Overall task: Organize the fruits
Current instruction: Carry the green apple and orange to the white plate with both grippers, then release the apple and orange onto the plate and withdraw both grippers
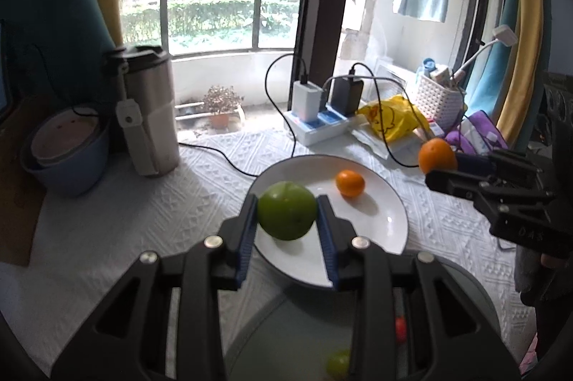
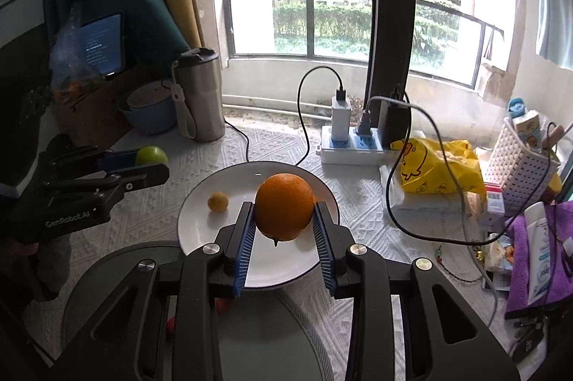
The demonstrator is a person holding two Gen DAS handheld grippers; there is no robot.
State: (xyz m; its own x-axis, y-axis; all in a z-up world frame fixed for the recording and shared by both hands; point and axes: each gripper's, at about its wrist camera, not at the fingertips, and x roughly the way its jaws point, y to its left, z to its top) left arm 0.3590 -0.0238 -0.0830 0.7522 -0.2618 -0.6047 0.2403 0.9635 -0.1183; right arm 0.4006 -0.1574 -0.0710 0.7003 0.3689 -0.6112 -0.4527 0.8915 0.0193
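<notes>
The left gripper (image 1: 287,214) pinched a round green apple (image 1: 286,210) and the right gripper (image 2: 284,220) a large orange (image 2: 284,206), both poised centre-frame above the white ceramic plate (image 2: 193,230), presumably for placement beside its small mandarin (image 2: 218,201).

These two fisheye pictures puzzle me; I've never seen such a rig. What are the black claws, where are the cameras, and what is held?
No robot: a person holds a two-finger tool in each hand, each carrying a forward-looking camera. The left view shows the left tool shut on a green apple; the right view shows the right tool shut on an orange. Both hang above a white plate on the cloth-covered table, where one small orange fruit lies.
</notes>
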